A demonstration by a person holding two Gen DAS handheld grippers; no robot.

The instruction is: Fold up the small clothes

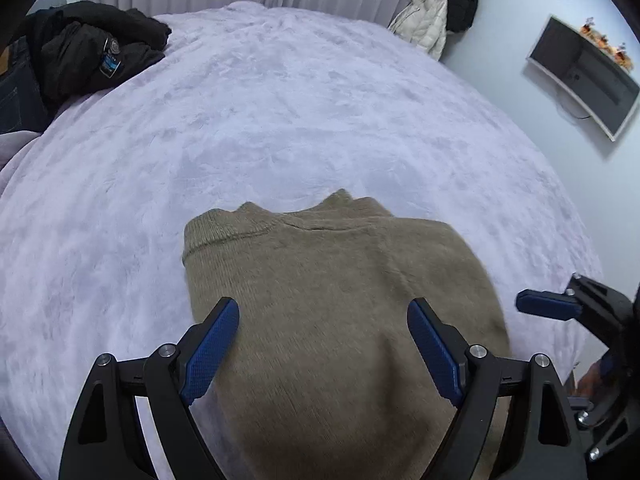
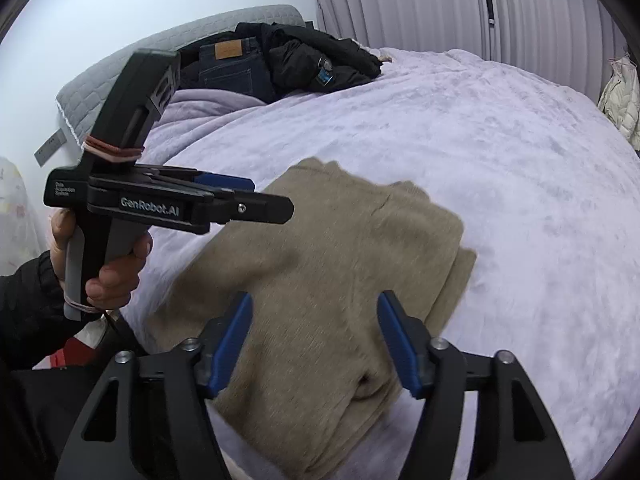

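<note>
A beige knit sweater (image 1: 332, 280) lies folded into a compact stack on the lilac plush bed cover (image 1: 280, 120), at the near edge of the bed. My left gripper (image 1: 324, 316) is open, its blue pads spread above the near part of the sweater, holding nothing. My right gripper (image 2: 316, 316) is open too, above the sweater (image 2: 320, 248), and empty. The right gripper's blue finger shows at the right of the left wrist view (image 1: 546, 306). In the right wrist view the left gripper (image 2: 256, 196) hangs side-on in a bare hand (image 2: 116, 268), above the sweater's left side.
A pile of dark clothes (image 1: 92, 52) with jeans (image 2: 232, 68) lies at the head of the bed by a grey headboard (image 2: 192, 28). Coats (image 1: 440, 12) hang on the wall near a mounted screen (image 1: 584, 76). Curtains (image 2: 440, 4) close the far side.
</note>
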